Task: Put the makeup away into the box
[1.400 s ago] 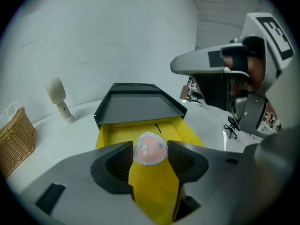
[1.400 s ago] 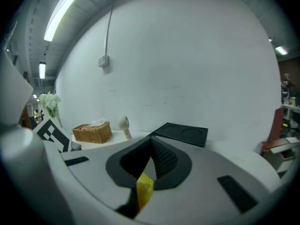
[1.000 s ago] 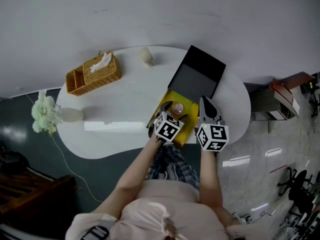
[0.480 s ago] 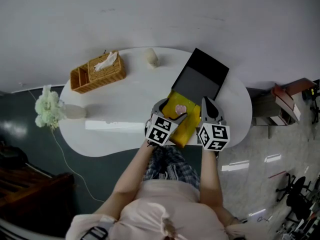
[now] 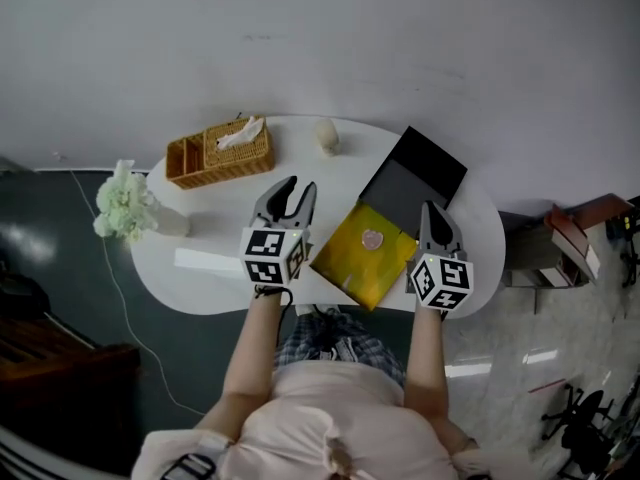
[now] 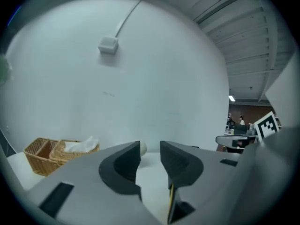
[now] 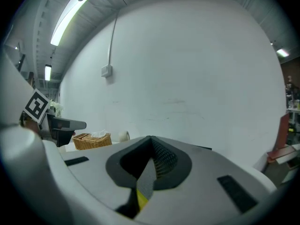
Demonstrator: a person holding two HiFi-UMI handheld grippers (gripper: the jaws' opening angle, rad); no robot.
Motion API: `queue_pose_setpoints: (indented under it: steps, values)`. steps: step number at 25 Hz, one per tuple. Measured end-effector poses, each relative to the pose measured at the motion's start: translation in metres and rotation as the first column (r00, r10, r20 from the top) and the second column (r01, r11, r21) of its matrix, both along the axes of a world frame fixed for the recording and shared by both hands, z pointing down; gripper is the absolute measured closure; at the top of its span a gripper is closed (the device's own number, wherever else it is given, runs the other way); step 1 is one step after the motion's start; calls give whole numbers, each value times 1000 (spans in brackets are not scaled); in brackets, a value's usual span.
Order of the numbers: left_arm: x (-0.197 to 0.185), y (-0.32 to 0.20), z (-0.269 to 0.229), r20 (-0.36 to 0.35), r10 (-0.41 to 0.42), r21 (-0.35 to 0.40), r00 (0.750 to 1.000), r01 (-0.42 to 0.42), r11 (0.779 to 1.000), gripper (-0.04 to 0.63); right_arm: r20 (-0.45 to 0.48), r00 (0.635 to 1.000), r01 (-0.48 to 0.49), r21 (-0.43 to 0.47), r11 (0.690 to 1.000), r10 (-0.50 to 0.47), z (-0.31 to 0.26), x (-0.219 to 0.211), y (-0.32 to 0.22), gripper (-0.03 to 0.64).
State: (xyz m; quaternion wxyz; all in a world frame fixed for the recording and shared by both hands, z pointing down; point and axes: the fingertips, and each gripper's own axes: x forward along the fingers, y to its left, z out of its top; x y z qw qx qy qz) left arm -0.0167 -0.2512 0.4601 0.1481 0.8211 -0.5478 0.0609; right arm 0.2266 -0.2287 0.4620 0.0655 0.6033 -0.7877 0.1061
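The right gripper (image 5: 433,218) is clenched on the right wall of the yellow box (image 5: 347,264). The left gripper (image 5: 288,190), left of the box, is closing on nothing. A pink makeup compact (image 5: 373,238) lies inside the box, whose black lid (image 5: 415,173) stands open behind.

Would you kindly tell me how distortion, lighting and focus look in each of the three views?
Head view: fisheye bows the edge of the white table; light is flat and even. Left gripper view: black vignetted corners; the closing, empty fingers look soft near the lens. Right gripper view: the ceiling strip light glares at upper left.
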Motion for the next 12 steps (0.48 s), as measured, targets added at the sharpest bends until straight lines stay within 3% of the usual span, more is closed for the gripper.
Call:
queue_pose_setpoints:
  steps: [4,12]
  values:
    - [-45,1,-42,11,-114,112,993,112,987,529,-8,999,41,66,997,-40,-30,-12,-12,601]
    - [-88,14,-91,19,-206,236,978,196,952,568,-3,997,74,192,979,-75,-91,-16,-31,601]
